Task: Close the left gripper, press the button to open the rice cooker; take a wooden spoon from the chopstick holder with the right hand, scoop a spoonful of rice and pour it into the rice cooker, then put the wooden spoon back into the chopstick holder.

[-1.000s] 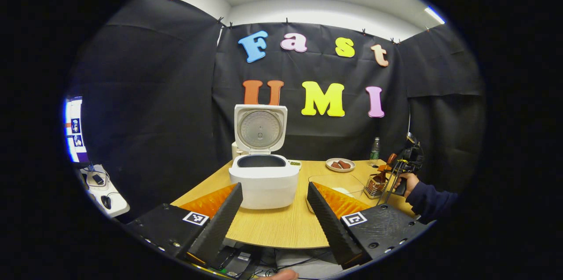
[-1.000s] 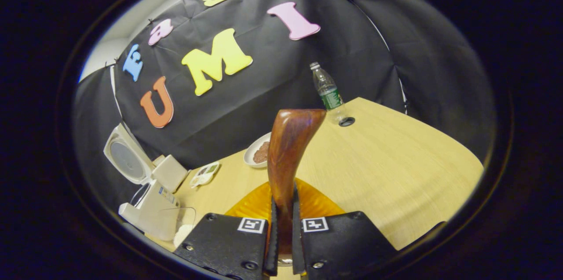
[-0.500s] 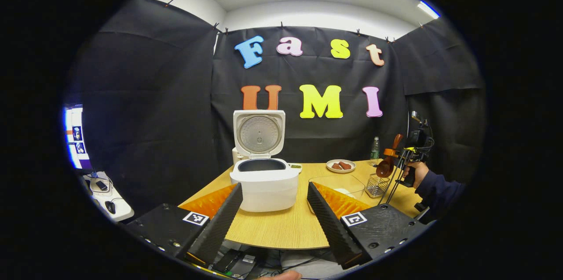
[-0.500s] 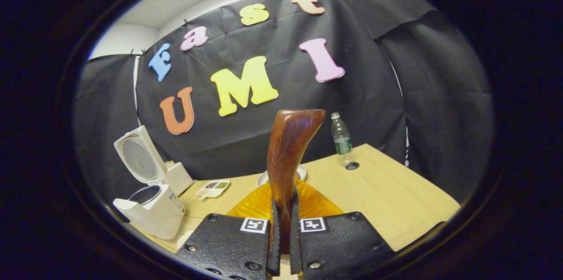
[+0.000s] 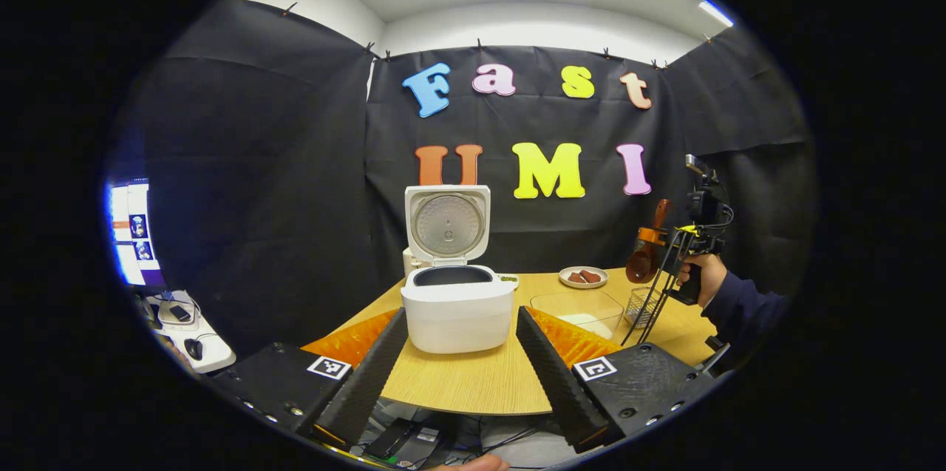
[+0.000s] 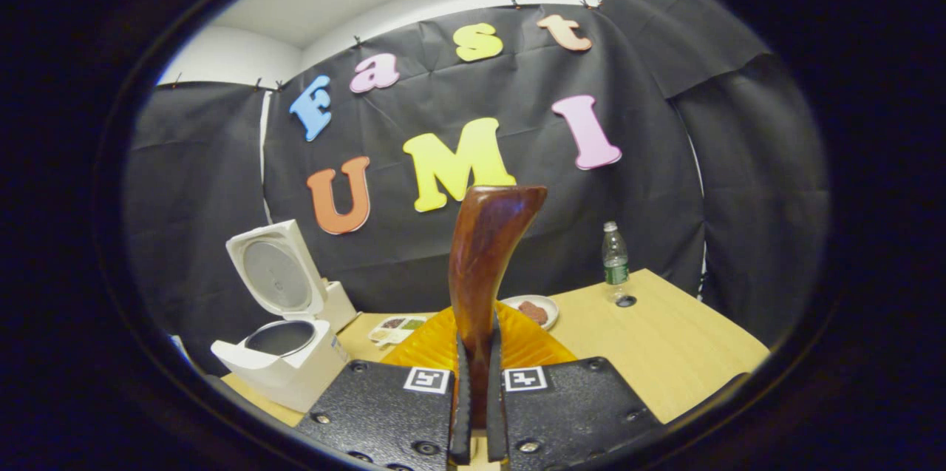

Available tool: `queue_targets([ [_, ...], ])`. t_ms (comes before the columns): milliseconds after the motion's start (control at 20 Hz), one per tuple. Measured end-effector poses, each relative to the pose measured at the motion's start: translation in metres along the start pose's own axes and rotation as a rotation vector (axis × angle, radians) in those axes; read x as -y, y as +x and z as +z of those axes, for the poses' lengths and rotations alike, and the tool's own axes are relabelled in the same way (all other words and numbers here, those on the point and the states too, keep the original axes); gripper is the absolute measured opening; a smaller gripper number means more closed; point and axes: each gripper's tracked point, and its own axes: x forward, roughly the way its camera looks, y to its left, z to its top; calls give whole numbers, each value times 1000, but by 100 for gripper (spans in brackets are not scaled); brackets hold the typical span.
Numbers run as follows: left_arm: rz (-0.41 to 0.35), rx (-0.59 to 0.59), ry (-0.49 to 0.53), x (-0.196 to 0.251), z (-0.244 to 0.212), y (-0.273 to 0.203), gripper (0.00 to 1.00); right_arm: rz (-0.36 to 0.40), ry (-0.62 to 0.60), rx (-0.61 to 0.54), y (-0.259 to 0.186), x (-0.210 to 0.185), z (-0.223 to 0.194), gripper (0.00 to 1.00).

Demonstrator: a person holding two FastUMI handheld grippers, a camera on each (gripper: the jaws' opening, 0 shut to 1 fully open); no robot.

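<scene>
Two claw cameras, both facing the booth's back wall across the desk (image 5: pixel 473 390).

The left gripper view sits low at the near desk edge, level, rice cooker (image 5: pixel 458 305) close ahead, right claw (image 5: pixel 650 253) far off at its right. The right gripper view rides higher, from the right side, tilted, wooden spoon (image 6: pixel 484 271) close up; both share cooker (image 6: pixel 284 353), plate (image 6: pixel 533 308), bottle (image 6: pixel 613 264).

The reddish-brown wooden spoon (image 6: pixel 482 264) looks polished and glossy. The white plastic rice cooker (image 5: pixel 458 305) is smooth, with a dull metal inner lid plate. The pale wood-grain counter (image 6: pixel 665 353) appears matt. The right claw (image 6: pixel 477 412) has black, rough-textured plastic fingers.
</scene>
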Motion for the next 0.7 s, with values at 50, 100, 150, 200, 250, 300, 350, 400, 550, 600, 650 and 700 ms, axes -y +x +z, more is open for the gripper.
queue_targets([
  [50,11,0,4,-4,-2,-2,94,16,-14,-1,1,-14,-6,14],
  [100,24,0,12,-9,-3,-1,94,31,-27,-3,4,-27,-12,13],
  [150,33,-4,17,-12,-6,-1,94,42,-39,-10,6,-39,-21,13],
  [200,36,-10,17,-14,-9,-2,94,46,-46,-21,9,-49,-34,13],
  [250,32,-16,18,-13,-12,-3,94,46,-63,-45,13,-59,-50,13],
  [300,31,-18,18,-14,-12,-6,94,41,-82,-70,17,-67,-68,13],
  [350,35,-20,21,-18,-13,-6,94,36,-92,-93,20,-74,-83,13],
  [400,38,-19,24,-20,-14,-8,94,38,-96,-114,24,-82,-97,13],
  [550,40,-13,12,-30,-15,-12,94,14,-158,-150,36,-89,-127,13],
  [600,40,-14,5,-33,-16,-13,94,3,-198,-157,40,-89,-134,13],
  [650,44,-14,1,-35,-18,-10,94,2,-240,-164,44,-90,-142,13],
  [700,52,-7,3,-38,-17,-8,94,0,-275,-174,47,-90,-150,13],
])
